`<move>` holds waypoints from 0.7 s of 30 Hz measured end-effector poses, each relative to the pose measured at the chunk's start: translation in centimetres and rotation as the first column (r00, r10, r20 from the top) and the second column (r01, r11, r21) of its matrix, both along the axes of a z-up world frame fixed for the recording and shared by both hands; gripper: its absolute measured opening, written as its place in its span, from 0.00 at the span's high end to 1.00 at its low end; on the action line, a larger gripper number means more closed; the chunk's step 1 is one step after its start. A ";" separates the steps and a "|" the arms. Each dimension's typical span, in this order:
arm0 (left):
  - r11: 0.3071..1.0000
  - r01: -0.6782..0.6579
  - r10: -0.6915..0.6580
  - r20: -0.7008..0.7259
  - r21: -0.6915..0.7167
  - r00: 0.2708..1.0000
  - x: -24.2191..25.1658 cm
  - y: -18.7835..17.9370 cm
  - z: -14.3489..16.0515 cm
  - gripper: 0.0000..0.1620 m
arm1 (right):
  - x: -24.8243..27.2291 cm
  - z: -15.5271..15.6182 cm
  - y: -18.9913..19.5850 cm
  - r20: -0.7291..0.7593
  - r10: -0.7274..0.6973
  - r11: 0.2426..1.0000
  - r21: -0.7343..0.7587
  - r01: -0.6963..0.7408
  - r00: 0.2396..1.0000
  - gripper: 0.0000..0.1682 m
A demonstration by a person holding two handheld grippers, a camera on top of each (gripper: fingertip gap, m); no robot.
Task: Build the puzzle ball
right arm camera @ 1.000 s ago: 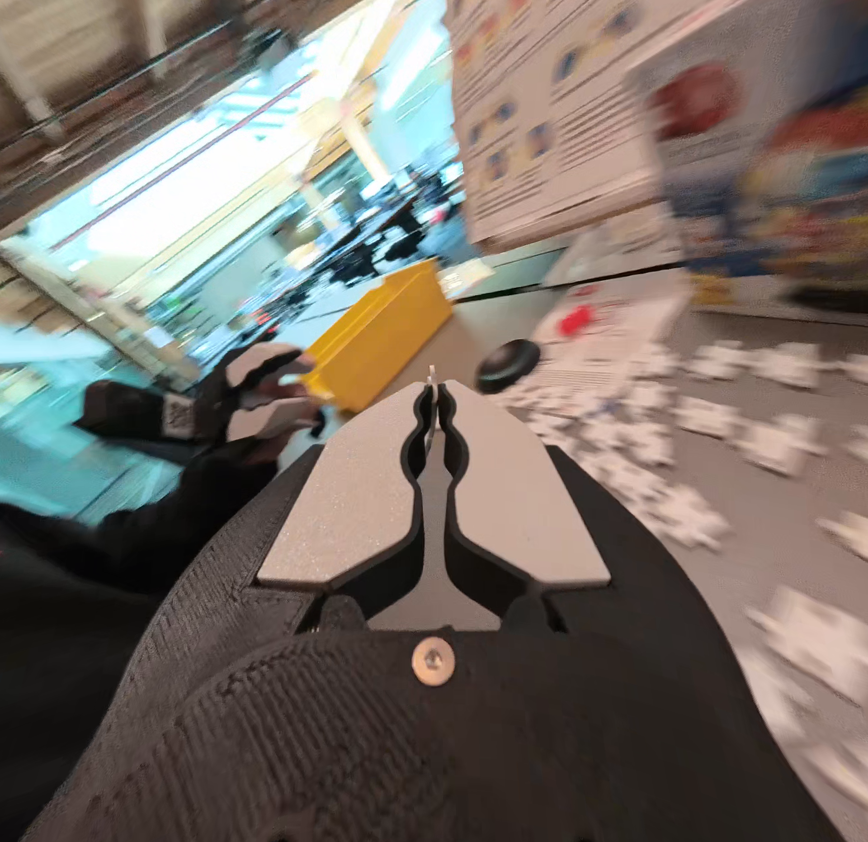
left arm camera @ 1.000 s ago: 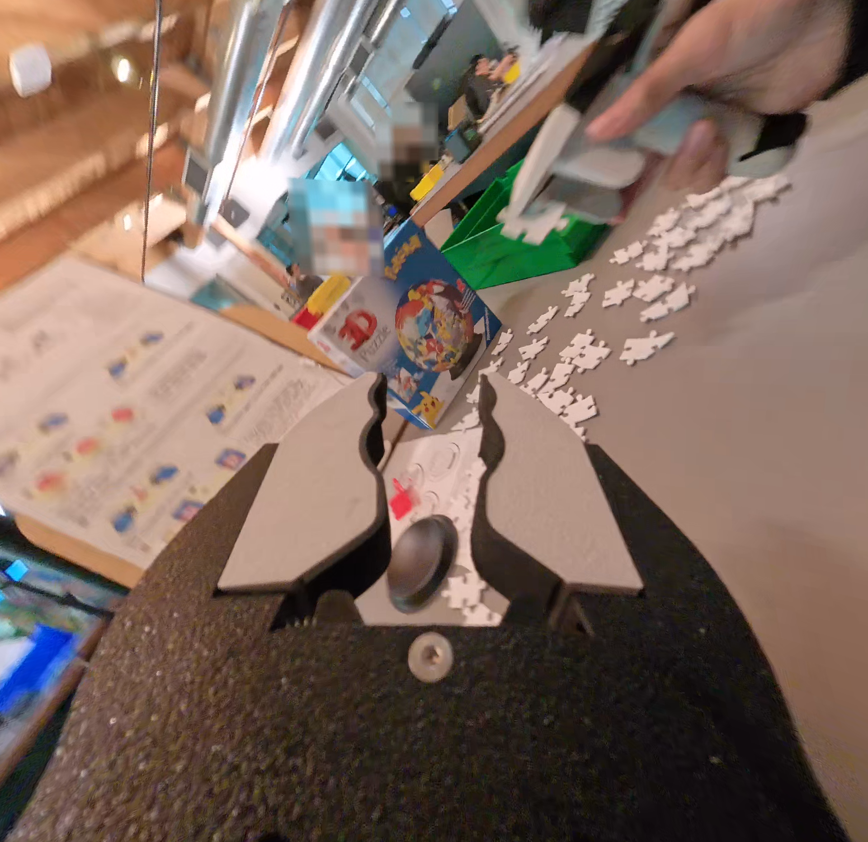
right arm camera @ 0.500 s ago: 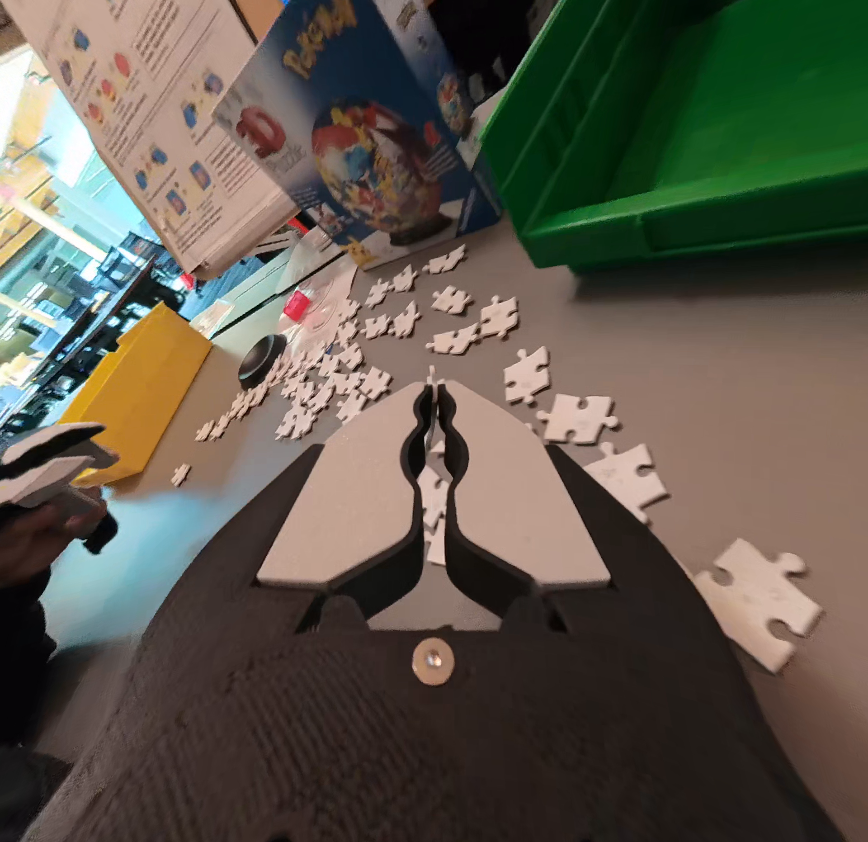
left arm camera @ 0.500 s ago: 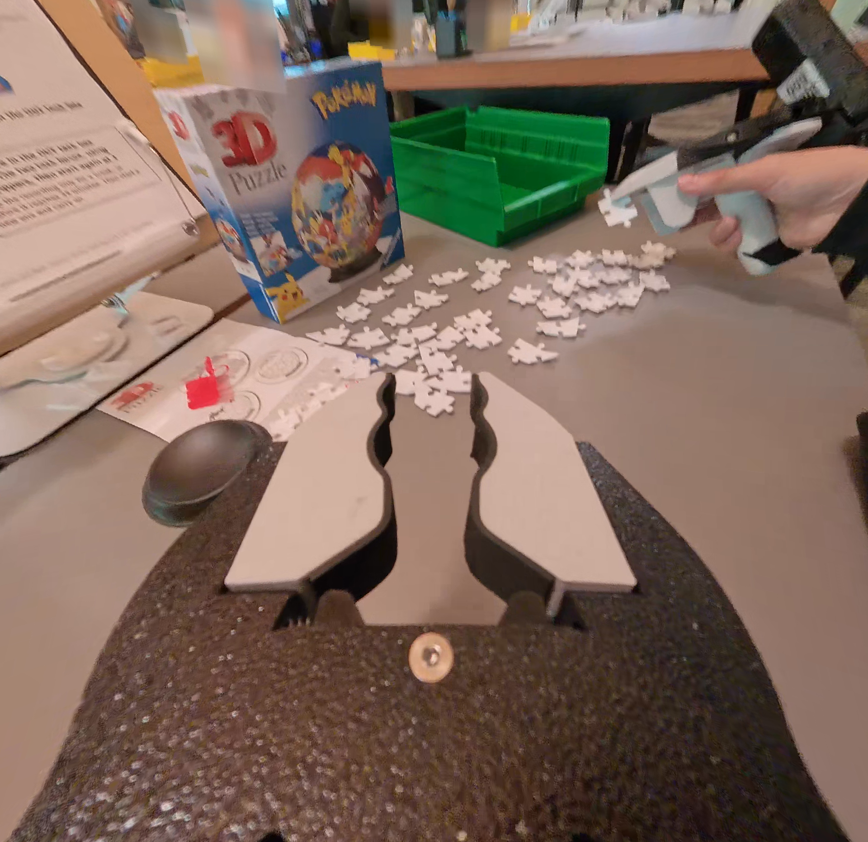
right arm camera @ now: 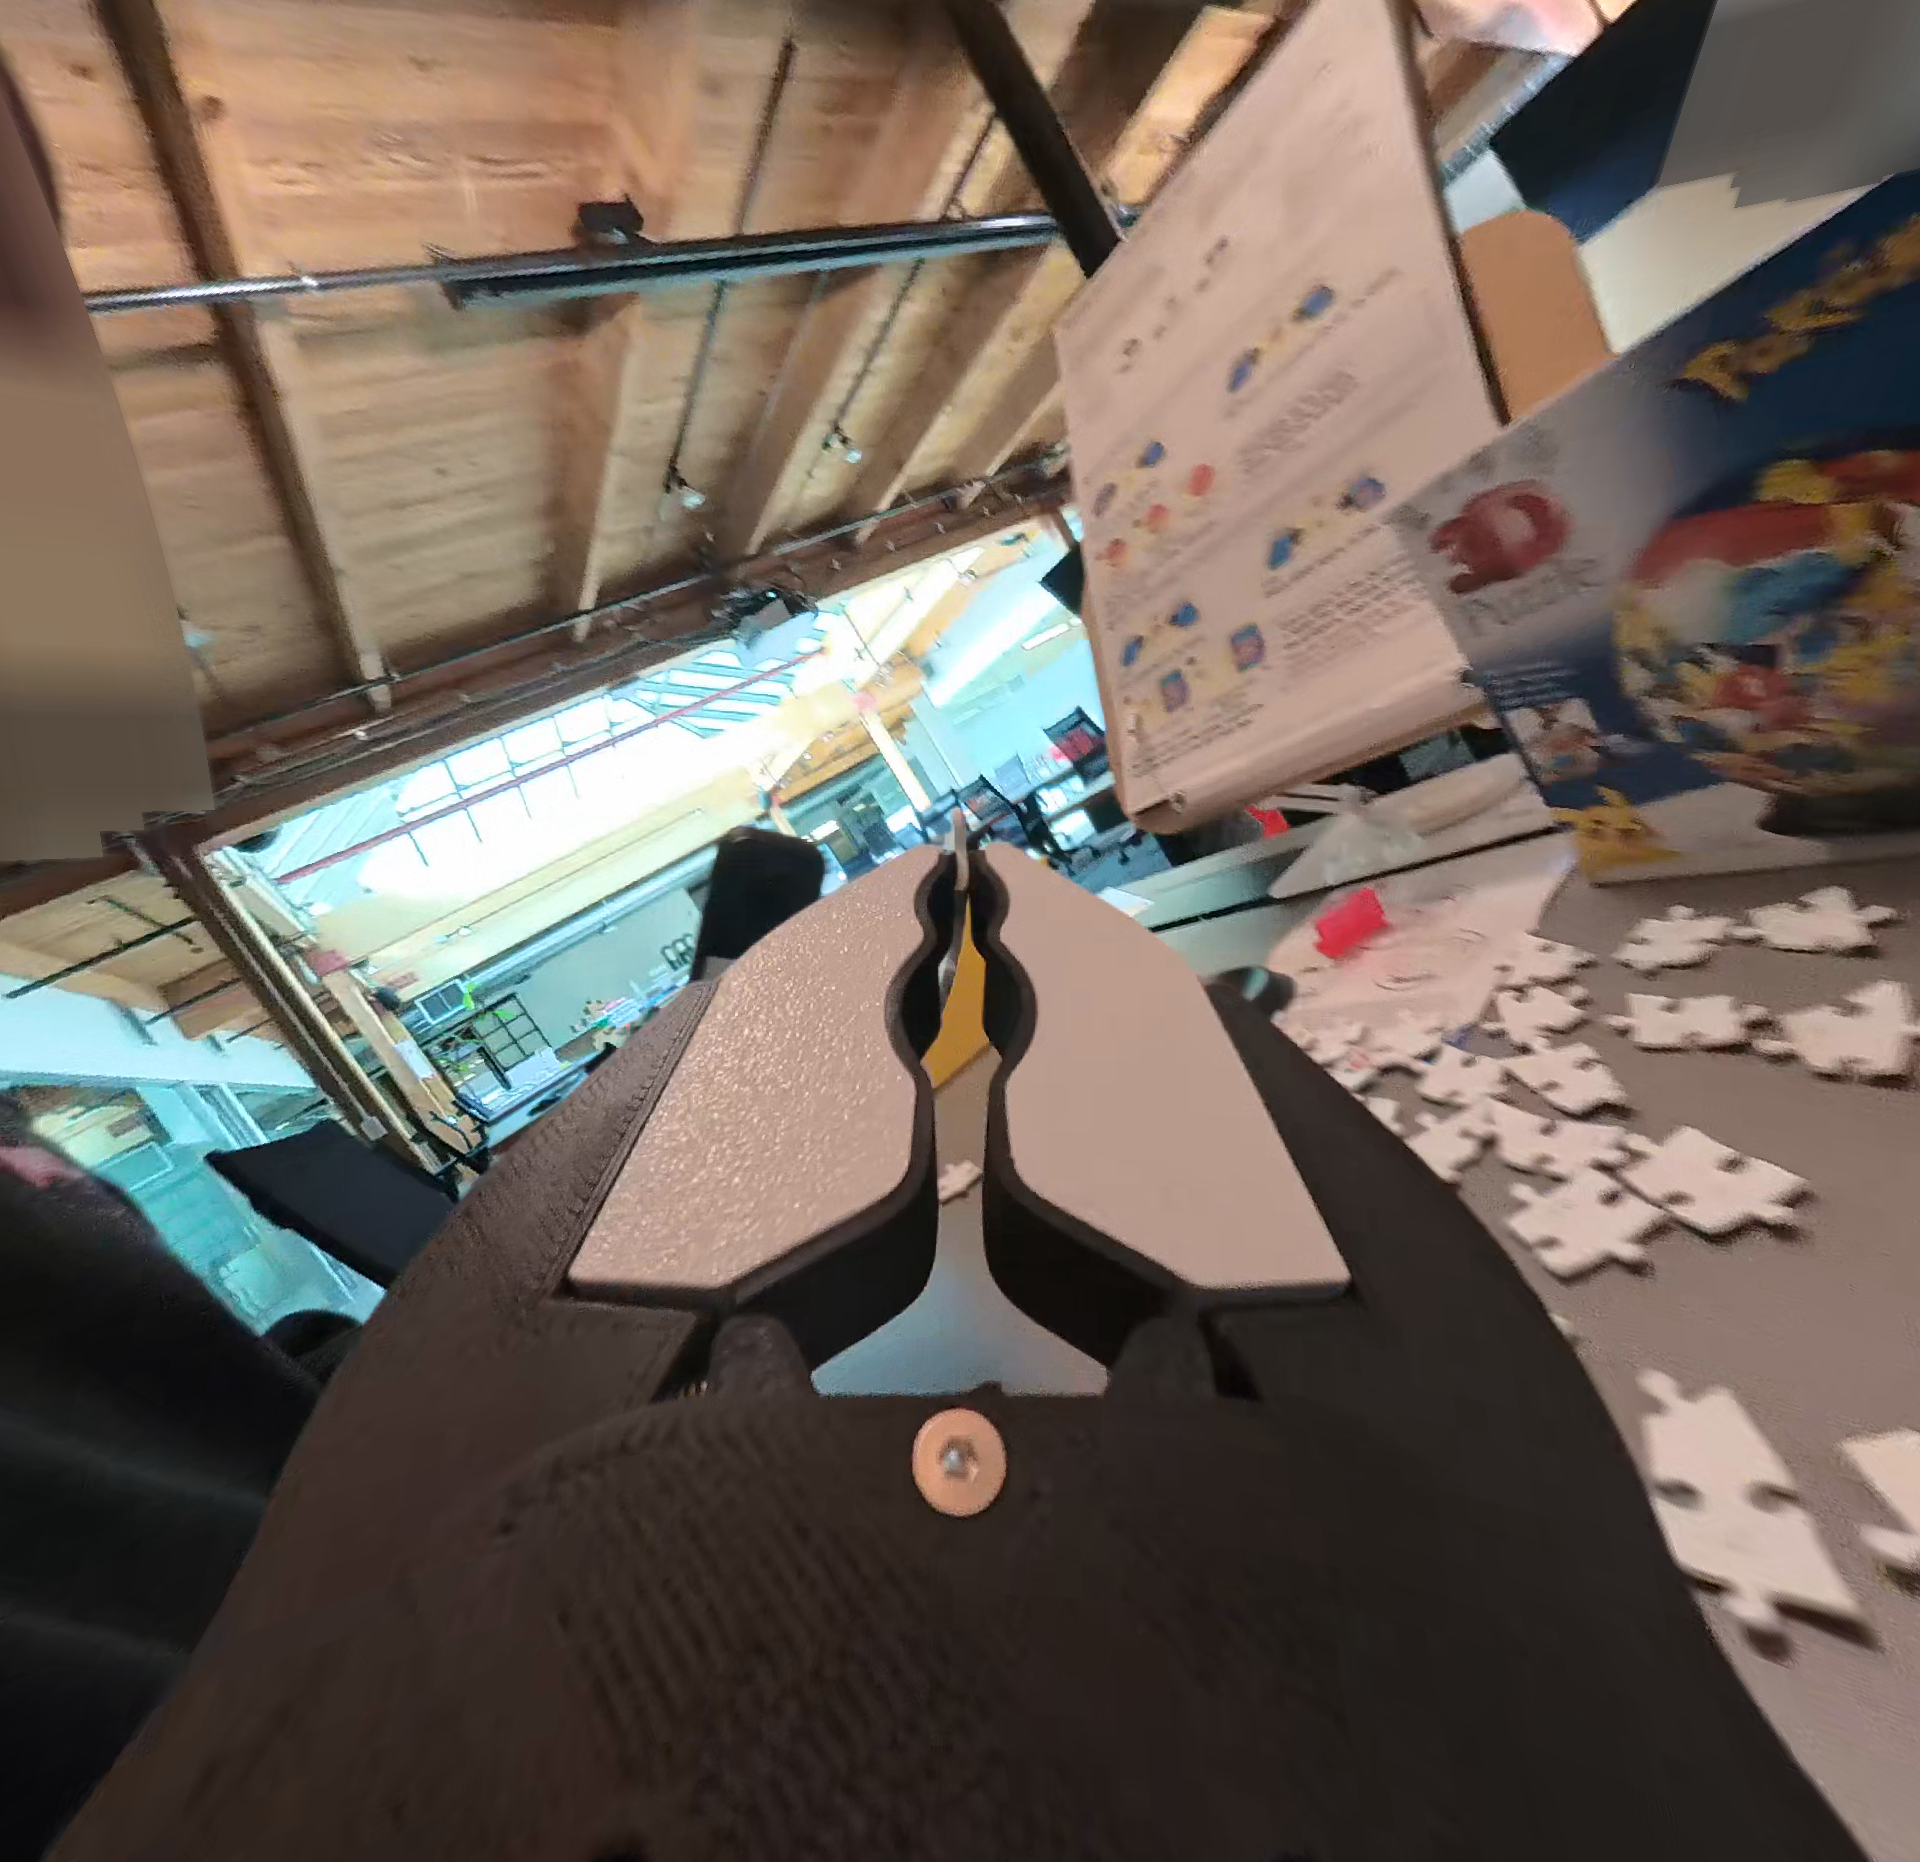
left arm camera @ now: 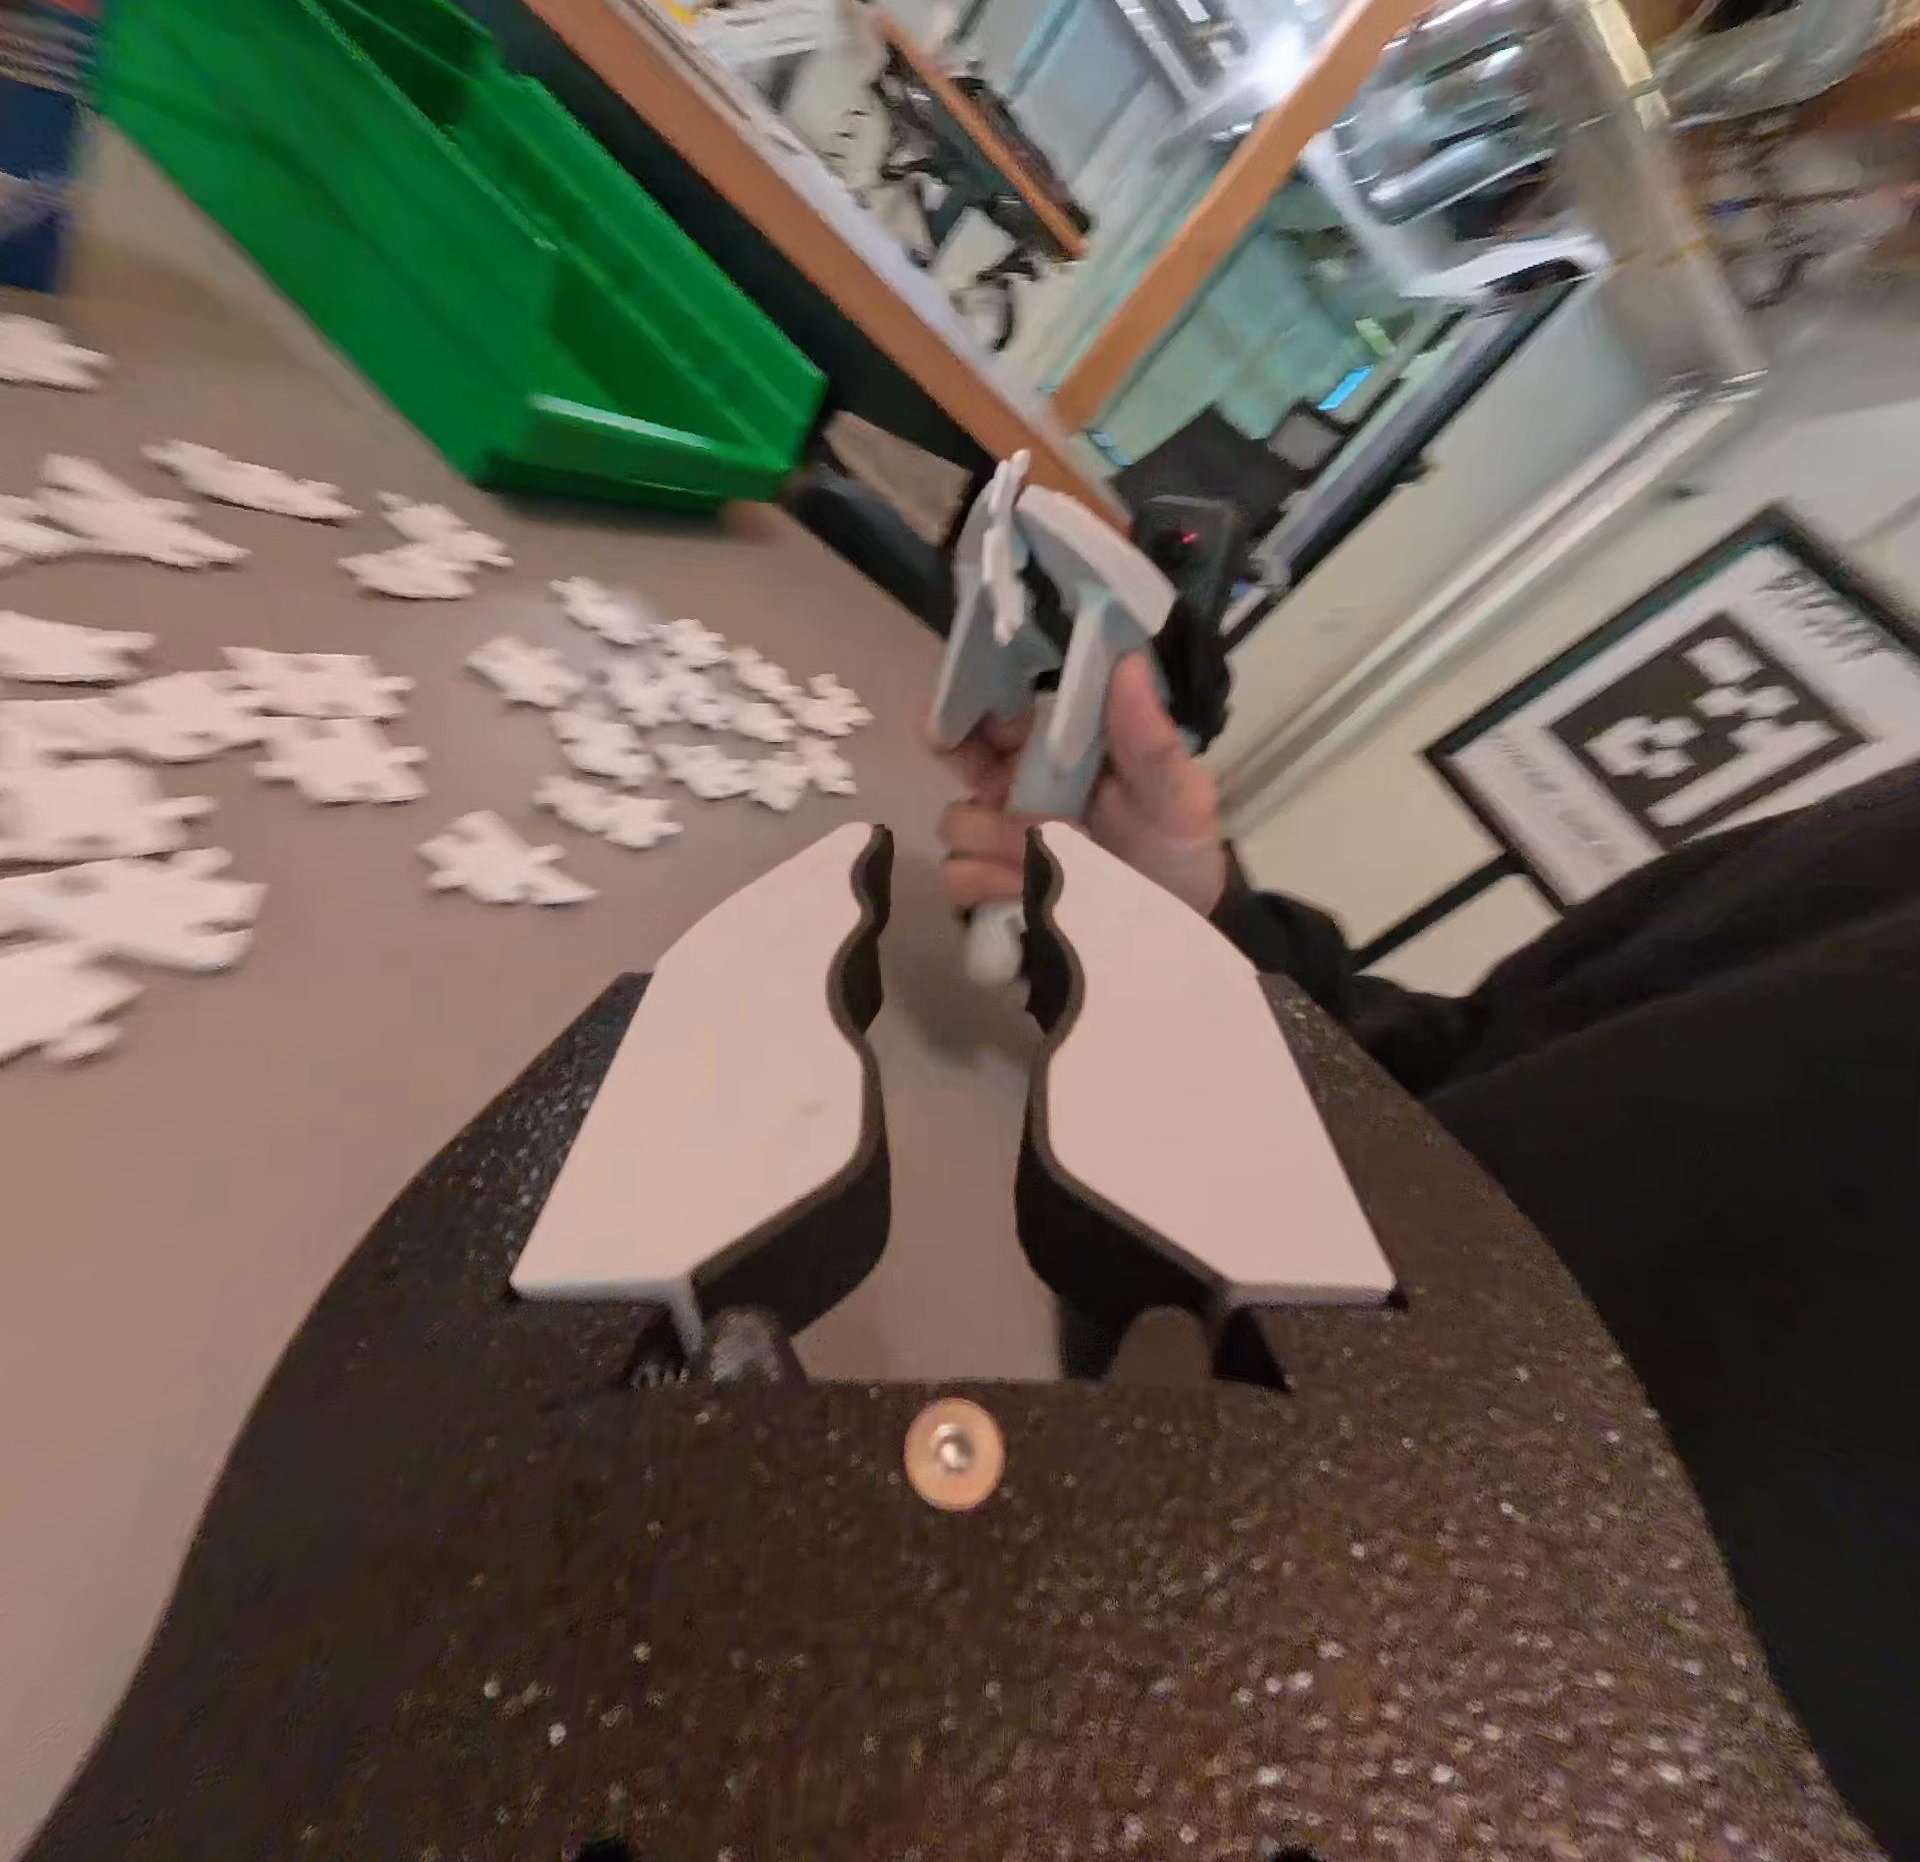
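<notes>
The build has barely begun, by the look of it: the flat white puzzle pieces (left arm camera: 312,690) lie loose and unjoined across the grey surface (left arm camera: 260,1137), and no assembled part of the ball shows in either view. The right gripper (right arm camera: 964,856), raised off the surface near its right edge, has its fingers clenched on a single white puzzle piece (left arm camera: 1003,555) held edge-on at the tips. The left gripper (left arm camera: 956,846) has its fingers released with nothing between them, pointed toward the right one. Almost all joining is left to do. The green plastic bin (left arm camera: 468,285) and the blue printed cardboard puzzle box (right arm camera: 1714,607) bound the far edge; the near strip of the surface is bare and offers working room
</notes>
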State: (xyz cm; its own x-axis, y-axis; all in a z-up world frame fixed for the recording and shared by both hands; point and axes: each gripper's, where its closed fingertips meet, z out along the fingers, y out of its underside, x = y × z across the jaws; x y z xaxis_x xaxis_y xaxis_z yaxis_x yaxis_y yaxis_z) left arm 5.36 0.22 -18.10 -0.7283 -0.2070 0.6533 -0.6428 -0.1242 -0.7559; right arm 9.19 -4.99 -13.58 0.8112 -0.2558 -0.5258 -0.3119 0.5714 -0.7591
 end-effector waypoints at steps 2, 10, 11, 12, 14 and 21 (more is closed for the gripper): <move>0.999 0.040 -0.040 -0.013 -0.012 0.999 -0.6 -1.5 0.3 0.86 | -1.4 0.3 0.9 0.050 -0.004 1.000 -0.006 0.004 0.999 0.99; 0.998 0.067 -0.067 0.017 0.001 0.998 -2.3 -3.2 0.2 0.93 | -5.0 0.3 3.4 0.242 0.007 0.984 -0.177 0.037 0.970 0.98; 0.998 0.067 -0.066 0.024 -0.005 0.998 -2.4 -3.1 0.3 0.96 | -5.0 0.2 3.4 0.252 0.006 0.982 -0.184 0.042 0.968 0.98; 0.998 0.067 -0.067 0.034 -0.006 0.997 -2.4 -3.1 0.4 0.98 | -5.1 0.2 3.5 0.255 0.017 0.982 -0.188 0.032 0.967 0.98; 0.998 0.063 -0.063 0.045 0.001 0.997 -2.6 -2.9 0.4 0.97 | -4.8 0.2 3.4 0.250 0.013 0.982 -0.187 0.035 0.968 0.99; 0.999 0.020 -0.018 0.070 -0.029 0.997 -2.0 -2.4 1.1 0.99 | -4.4 -0.1 3.5 0.238 0.012 0.981 -0.191 0.034 0.971 0.99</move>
